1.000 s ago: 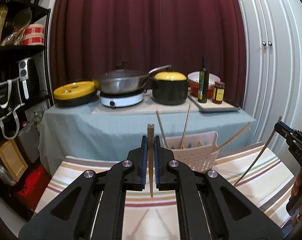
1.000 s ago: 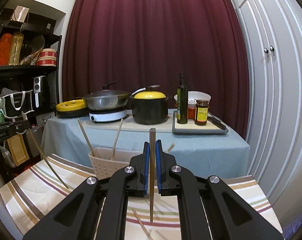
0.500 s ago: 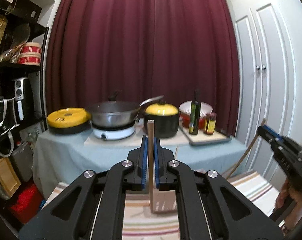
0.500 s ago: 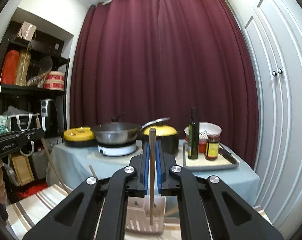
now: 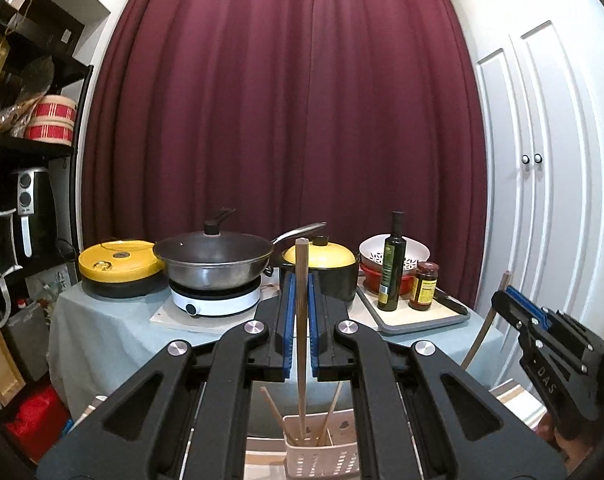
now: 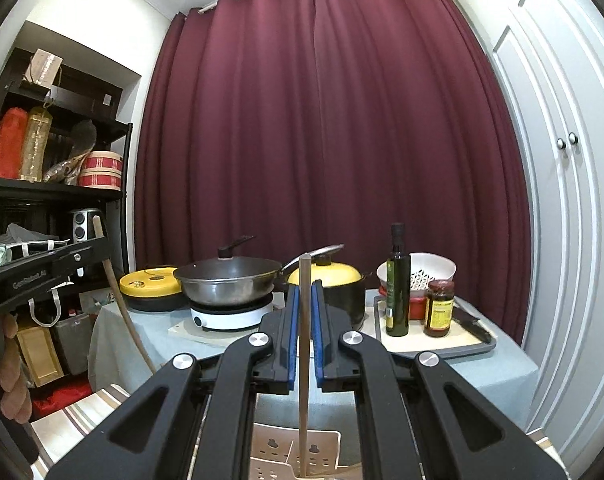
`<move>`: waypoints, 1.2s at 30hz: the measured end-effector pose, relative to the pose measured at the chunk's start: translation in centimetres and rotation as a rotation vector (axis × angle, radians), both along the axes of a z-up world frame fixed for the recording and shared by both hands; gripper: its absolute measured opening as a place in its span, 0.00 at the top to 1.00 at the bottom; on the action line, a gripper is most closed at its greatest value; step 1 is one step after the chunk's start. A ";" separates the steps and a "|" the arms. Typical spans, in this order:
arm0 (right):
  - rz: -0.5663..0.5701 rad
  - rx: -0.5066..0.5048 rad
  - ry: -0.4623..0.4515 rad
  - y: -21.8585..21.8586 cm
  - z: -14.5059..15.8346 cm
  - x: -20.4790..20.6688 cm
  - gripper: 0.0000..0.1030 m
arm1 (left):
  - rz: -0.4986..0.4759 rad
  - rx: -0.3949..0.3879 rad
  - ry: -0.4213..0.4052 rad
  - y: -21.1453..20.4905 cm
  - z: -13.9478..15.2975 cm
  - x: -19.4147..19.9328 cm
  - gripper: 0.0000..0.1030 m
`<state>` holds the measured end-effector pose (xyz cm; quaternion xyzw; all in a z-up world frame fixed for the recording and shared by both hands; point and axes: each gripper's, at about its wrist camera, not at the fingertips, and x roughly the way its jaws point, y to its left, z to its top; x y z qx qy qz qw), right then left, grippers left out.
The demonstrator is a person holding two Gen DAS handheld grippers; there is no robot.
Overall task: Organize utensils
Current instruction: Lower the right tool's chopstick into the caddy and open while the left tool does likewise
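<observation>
Room: a dark red curtain (image 5: 286,120) is hanging across the back wall, with white cupboard doors (image 5: 541,184) to the right and a black shelf unit (image 6: 50,184) to the left.
Back table: a table under a pale blue cloth (image 5: 102,320) is carrying a yellow-lidded cooker (image 5: 120,266), a lidded wok (image 5: 214,256) on a white hotplate (image 5: 214,300), a black pot with a yellow lid (image 5: 333,268), and a tray (image 5: 417,316) with an oil bottle (image 5: 391,264) and a sauce jar (image 5: 423,286).
Left gripper (image 5: 301,320): its blue-padded jaws are clamping a pale wooden chopstick (image 5: 301,312), which is standing upright between them.
Left chopstick: it is slim, square-ended and light tan, and its lower end is reaching down into the white slotted utensil basket (image 5: 321,452), where other sticks (image 5: 274,412) are leaning.
Right gripper (image 6: 303,332): its jaws are closing on a second chopstick (image 6: 303,320), also upright.
Second chopstick: it is thin and pale, and its lower tip is sitting at a basket compartment (image 6: 298,456); which one, I cannot tell.
Near surface: a striped cloth (image 6: 78,412) is showing at the lower left.
Person: fingers (image 6: 10,364) are wrapping the left gripper's handle in the right wrist view.
</observation>
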<state>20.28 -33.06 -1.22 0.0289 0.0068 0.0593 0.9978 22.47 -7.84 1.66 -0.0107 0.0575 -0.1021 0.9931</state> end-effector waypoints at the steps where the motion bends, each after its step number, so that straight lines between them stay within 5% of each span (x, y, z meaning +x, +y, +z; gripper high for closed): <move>1: 0.000 0.001 0.004 0.0 -0.3 0.3 0.93 | -0.002 -0.010 0.007 -0.2 -0.4 0.7 0.94; 26: 0.021 0.018 0.155 0.1 -7.7 6.1 0.93 | 0.005 0.028 0.157 -2.4 -9.4 7.9 0.93; 28: 0.023 0.016 0.173 0.2 -8.2 6.2 0.89 | 0.006 0.028 0.165 -2.4 -9.8 7.9 0.83; 31: 0.012 0.015 0.171 0.2 -8.3 5.5 0.66 | -0.002 0.019 0.170 -2.3 -10.2 7.6 0.65; 36: -0.003 -0.002 0.162 0.0 -7.7 3.7 0.58 | -0.012 0.021 0.167 -2.2 -10.0 6.1 0.51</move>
